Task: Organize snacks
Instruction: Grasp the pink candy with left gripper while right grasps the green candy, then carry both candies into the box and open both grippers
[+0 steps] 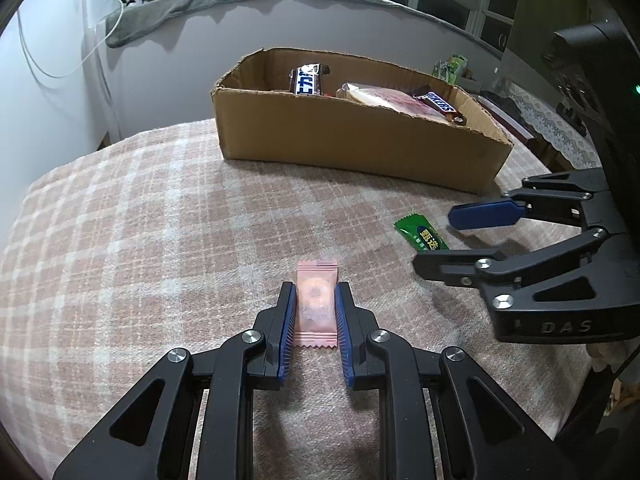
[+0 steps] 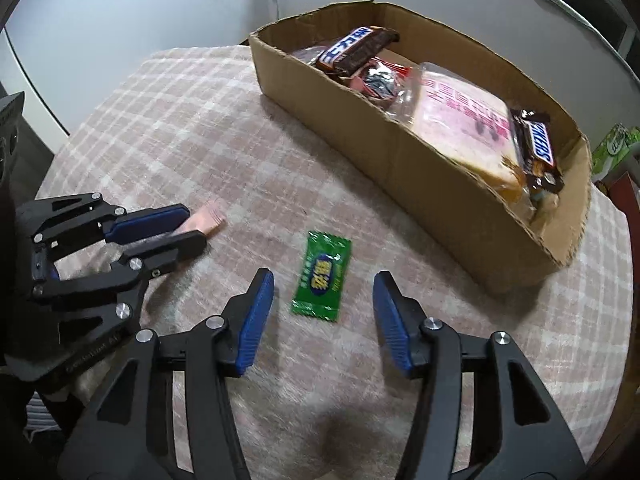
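A pink candy packet lies on the checked tablecloth between the blue pads of my left gripper, whose jaws are closed against its sides. In the right wrist view its pink end sticks out past the left gripper. A green candy packet lies flat on the cloth between the wide-open fingers of my right gripper, untouched. It also shows in the left wrist view, beside the right gripper.
An open cardboard box stands at the back of the table and holds Snickers bars, a bread packet and other wrapped snacks. The table edge drops away at left. A dark chair and lace-covered furniture stand at right.
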`<state>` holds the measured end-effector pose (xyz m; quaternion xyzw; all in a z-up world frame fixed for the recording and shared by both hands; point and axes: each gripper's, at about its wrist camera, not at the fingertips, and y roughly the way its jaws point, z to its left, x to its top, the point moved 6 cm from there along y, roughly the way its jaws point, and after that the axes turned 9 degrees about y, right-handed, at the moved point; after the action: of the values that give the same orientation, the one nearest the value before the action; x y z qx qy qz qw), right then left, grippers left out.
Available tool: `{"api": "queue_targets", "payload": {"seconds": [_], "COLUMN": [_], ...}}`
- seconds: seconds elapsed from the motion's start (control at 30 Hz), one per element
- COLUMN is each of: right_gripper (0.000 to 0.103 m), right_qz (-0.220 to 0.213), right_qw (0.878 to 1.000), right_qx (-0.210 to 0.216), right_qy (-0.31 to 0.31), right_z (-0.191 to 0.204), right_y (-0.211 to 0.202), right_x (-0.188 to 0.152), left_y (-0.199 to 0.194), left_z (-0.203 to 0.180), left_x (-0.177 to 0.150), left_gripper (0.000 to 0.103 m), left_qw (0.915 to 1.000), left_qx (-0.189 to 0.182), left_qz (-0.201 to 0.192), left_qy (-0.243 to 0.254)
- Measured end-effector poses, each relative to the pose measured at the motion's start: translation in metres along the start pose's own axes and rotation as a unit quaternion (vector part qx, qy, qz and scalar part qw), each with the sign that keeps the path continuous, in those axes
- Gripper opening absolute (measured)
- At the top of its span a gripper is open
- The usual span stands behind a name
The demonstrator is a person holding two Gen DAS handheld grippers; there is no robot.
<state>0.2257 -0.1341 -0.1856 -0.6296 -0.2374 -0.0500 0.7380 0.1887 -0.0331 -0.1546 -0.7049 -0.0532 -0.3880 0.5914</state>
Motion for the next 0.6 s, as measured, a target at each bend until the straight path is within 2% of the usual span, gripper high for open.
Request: {"api": "queue_targets", "payload": {"seconds": [0.03, 0.07, 0.17, 0.3, 0.6], "right_gripper": [0.054, 0.043, 0.023, 0.020, 0.020], "right_qz": [0.004, 0.010, 0.010, 0.013, -0.015], "right_qw": [1.000, 1.000, 1.000, 1.000, 1.000], "right_qx": [-0.007, -0.010, -0.006, -0.008, 0.005], "right_qy": [-0.007, -0.012, -0.015, -0.021, 0.001], "right_z": [0.003, 0.005, 0.009, 0.010, -0.007], "right_y": [0.003, 0.007, 0.009, 0.007, -0.024], "right_x": [0.001, 0.001, 0.003, 0.000, -0.006], "left_y": [0.000, 0.000, -0.001, -0.003, -0.017], "left_z": [0.000, 0.000, 0.001, 0.001, -0.005], "left_x": [0.000, 0.000, -0.001, -0.002, 0.000], "left_gripper": [0.018, 0.018, 0.018, 0.018, 0.018], "left_qw": [1.0000, 1.0000, 1.0000, 1.0000, 0.9999], "left_qx": [0.000, -0.001, -0.002, -0.001, 0.002], "left_qz": [0.000, -0.001, -0.002, -0.004, -0.015], "left_qy": [-0.001, -0.002, -0.004, -0.003, 0.001]}}
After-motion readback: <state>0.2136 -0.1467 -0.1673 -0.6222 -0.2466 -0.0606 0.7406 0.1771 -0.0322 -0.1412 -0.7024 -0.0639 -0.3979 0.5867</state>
